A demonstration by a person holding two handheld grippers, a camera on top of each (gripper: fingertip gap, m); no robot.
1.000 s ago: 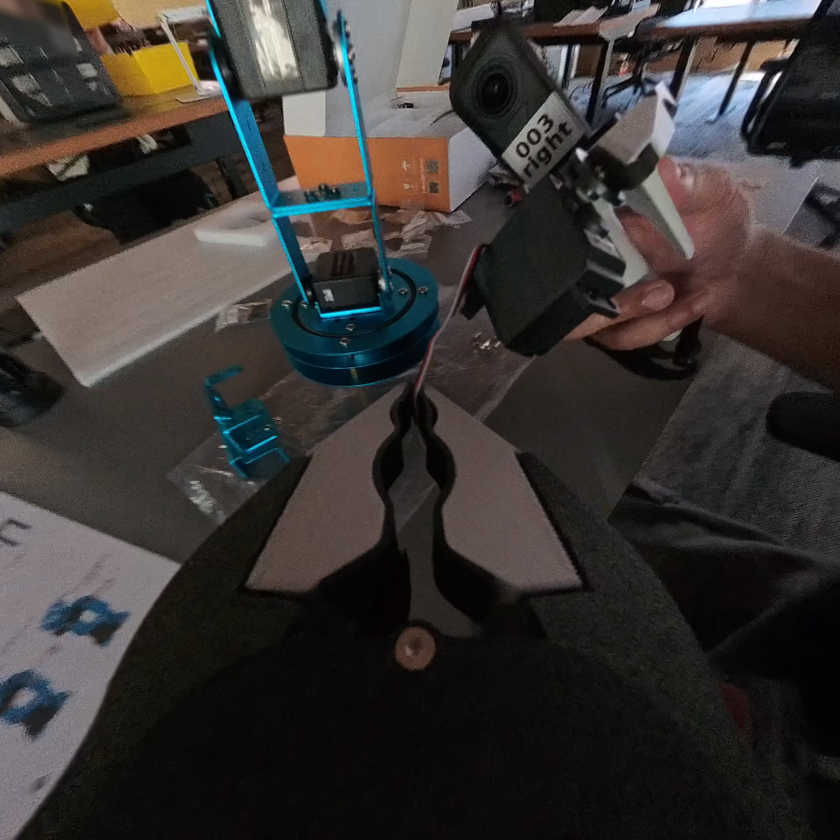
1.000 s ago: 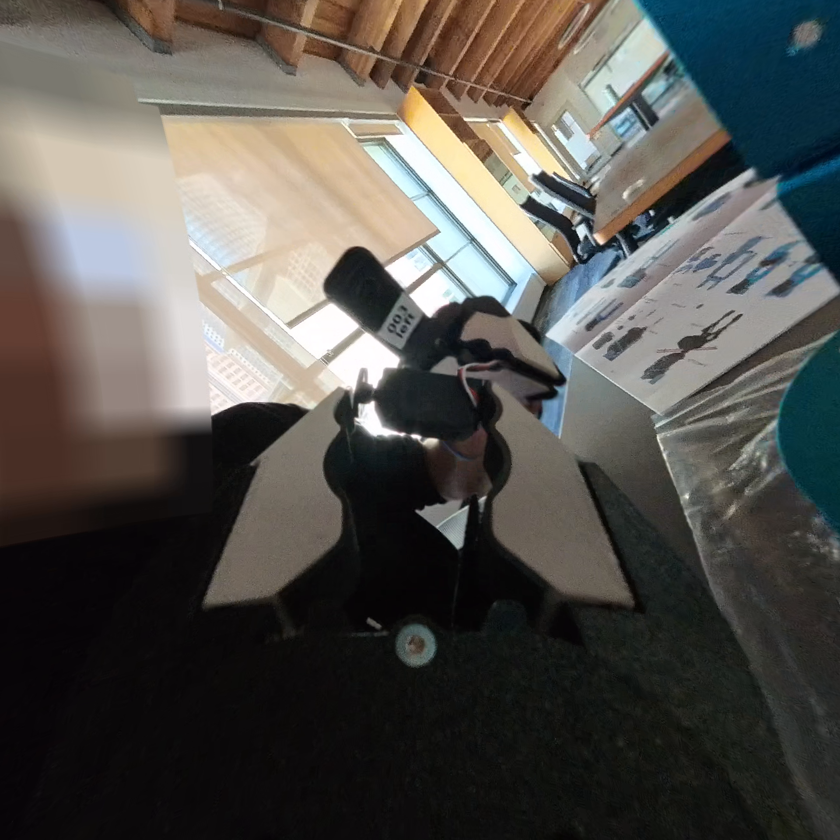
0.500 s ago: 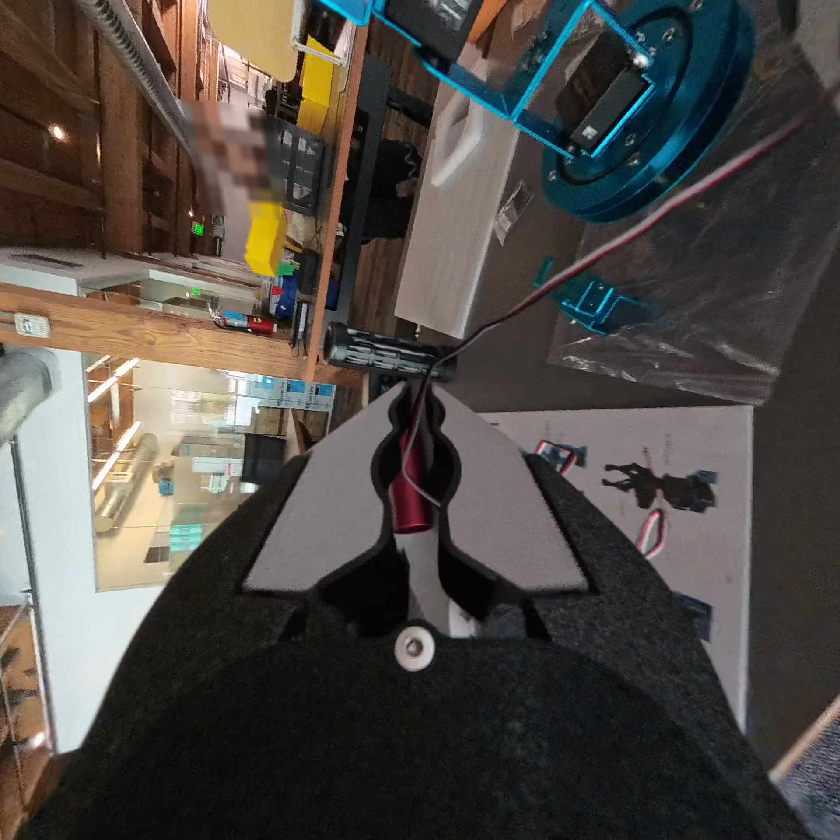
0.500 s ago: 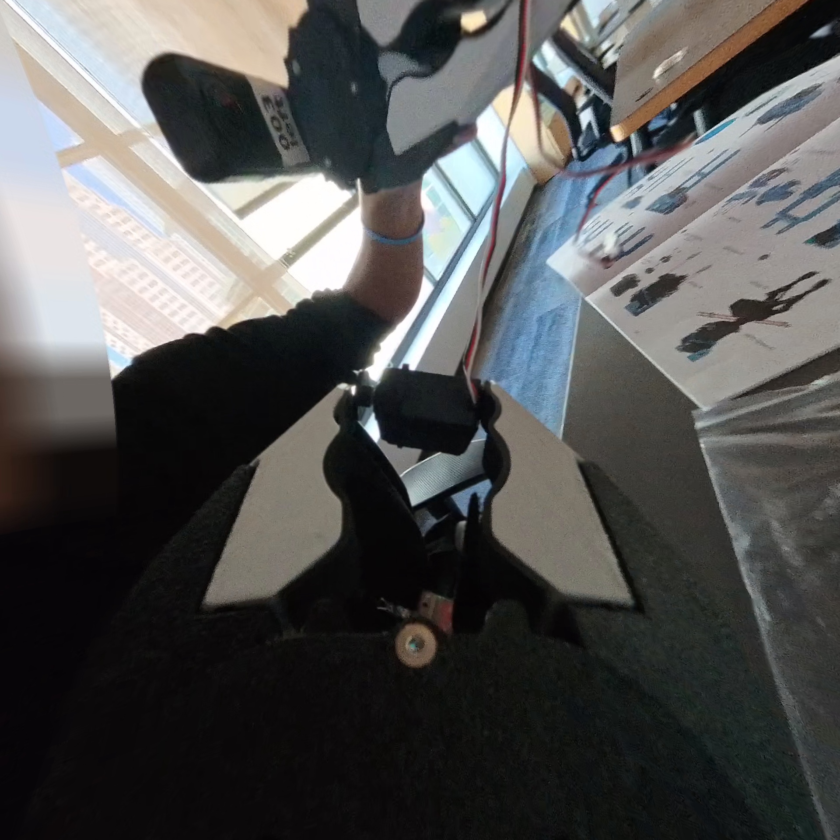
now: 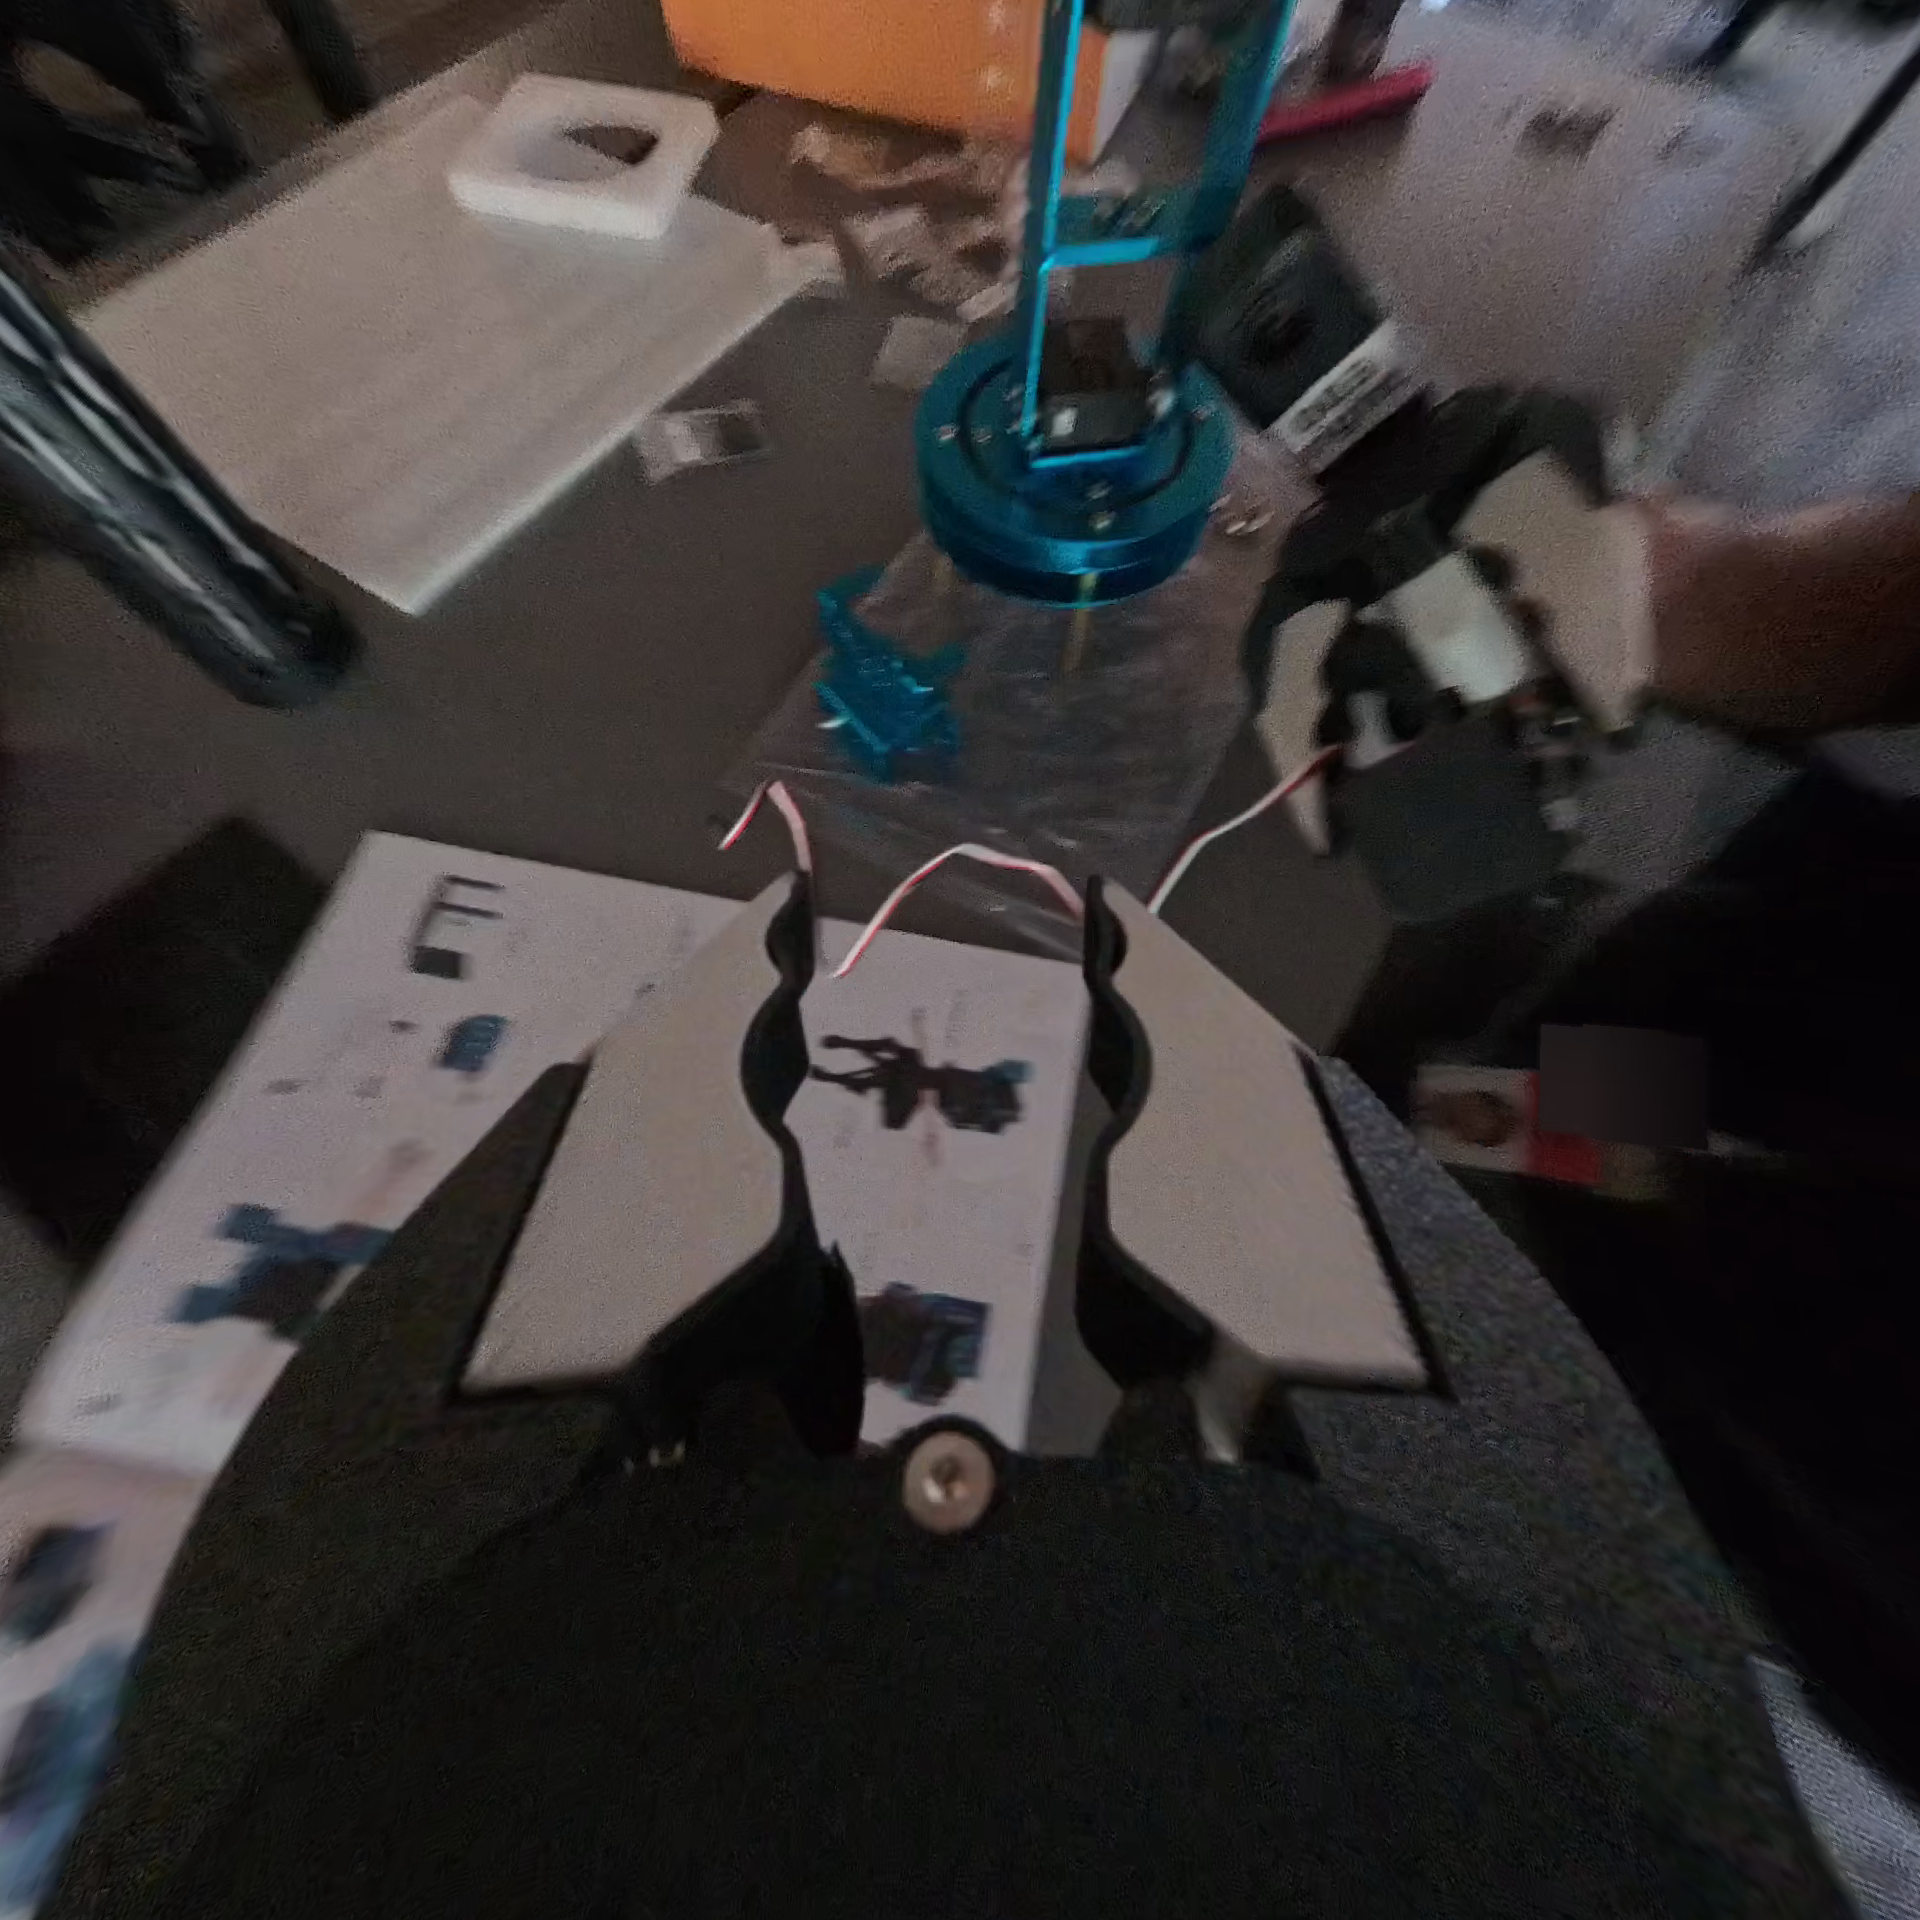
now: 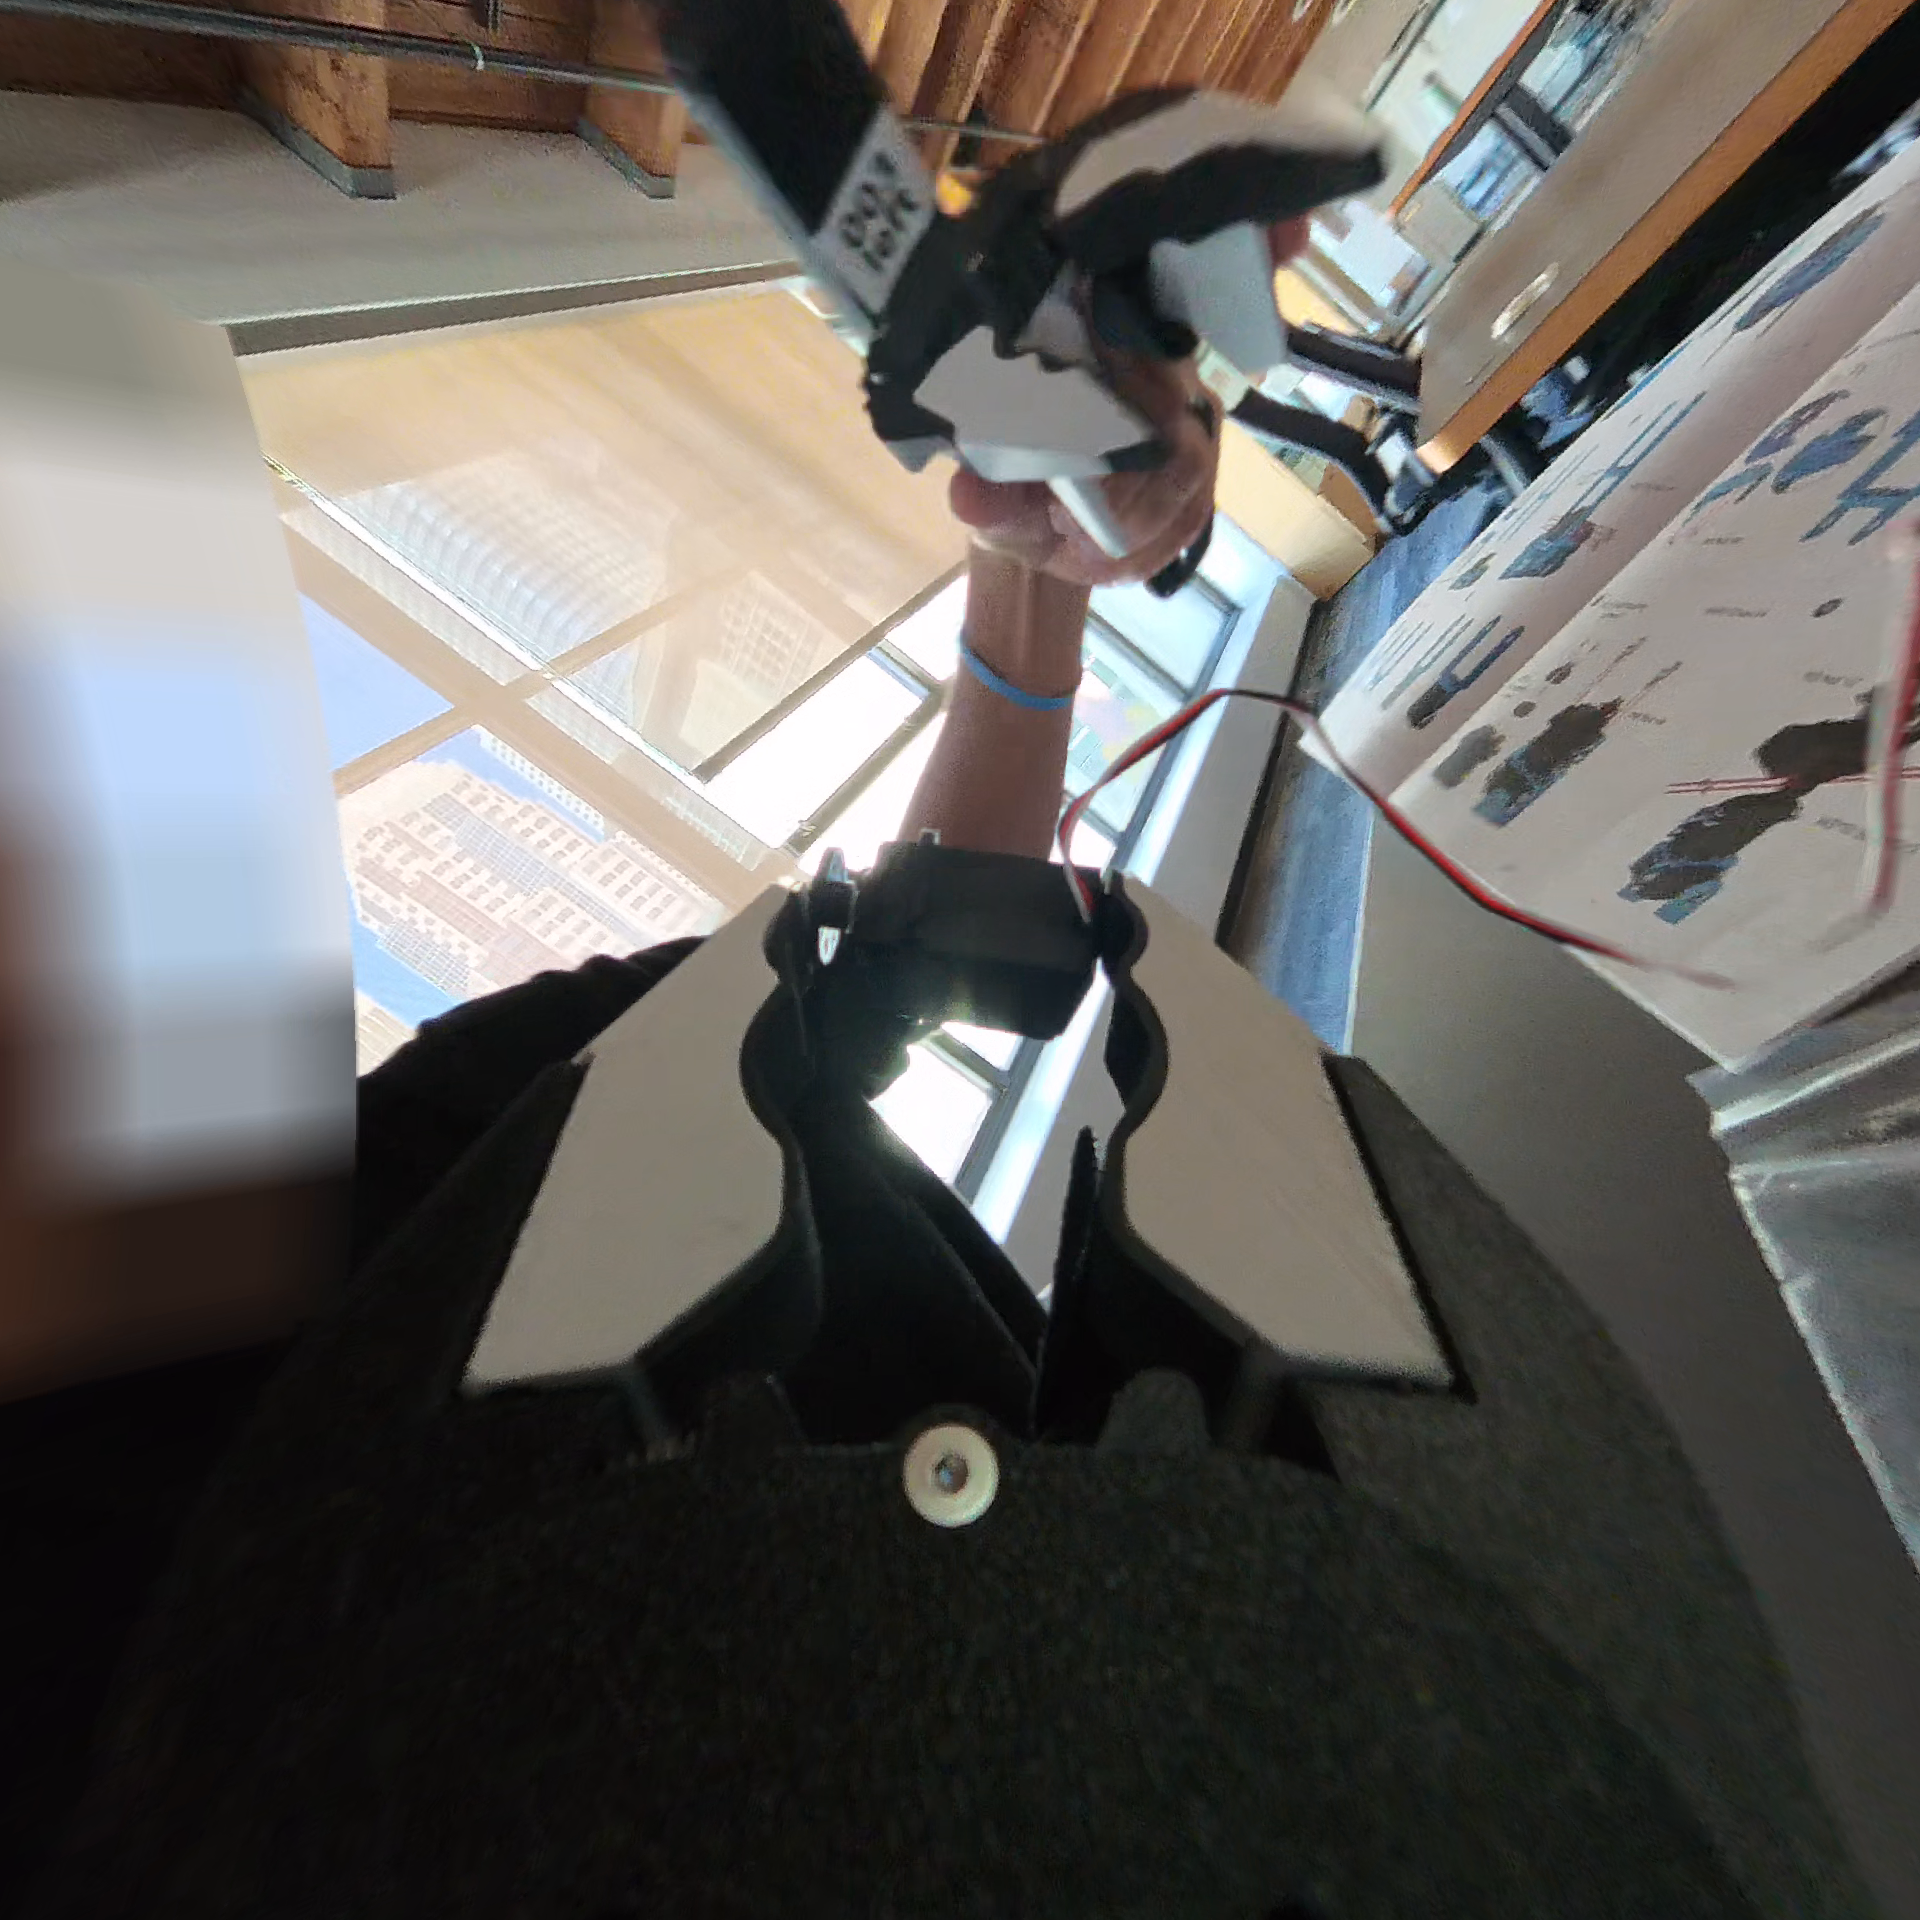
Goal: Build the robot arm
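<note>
My left gripper (image 5: 940, 904) is open and empty, jaws wide apart, above a printed sheet (image 5: 582, 1049). A slack red-and-white servo wire (image 5: 961, 857) arcs just beyond its fingertips and runs right to the other gripper (image 5: 1351, 644). My right gripper (image 6: 966, 914) is shut on a small black servo (image 6: 971, 951), held at the fingertips, with the wire (image 6: 1382, 821) trailing off to the right. The left gripper also shows in the right wrist view (image 6: 1049, 343), held up in a hand. A blue round base with an upright bracket frame (image 5: 1075, 478) stands beyond.
A small blue bracket (image 5: 883, 691) lies on a clear plastic bag (image 5: 1091, 748). A white board (image 5: 395, 312) with a white foam block (image 5: 582, 156) lies at the back left, an orange box (image 5: 883, 52) behind. A black ribbed handle (image 5: 145, 520) is at left.
My left gripper has opened and let go of the wire, and has swung back to face the table. My right gripper still holds the servo; the wire now hangs slack.
</note>
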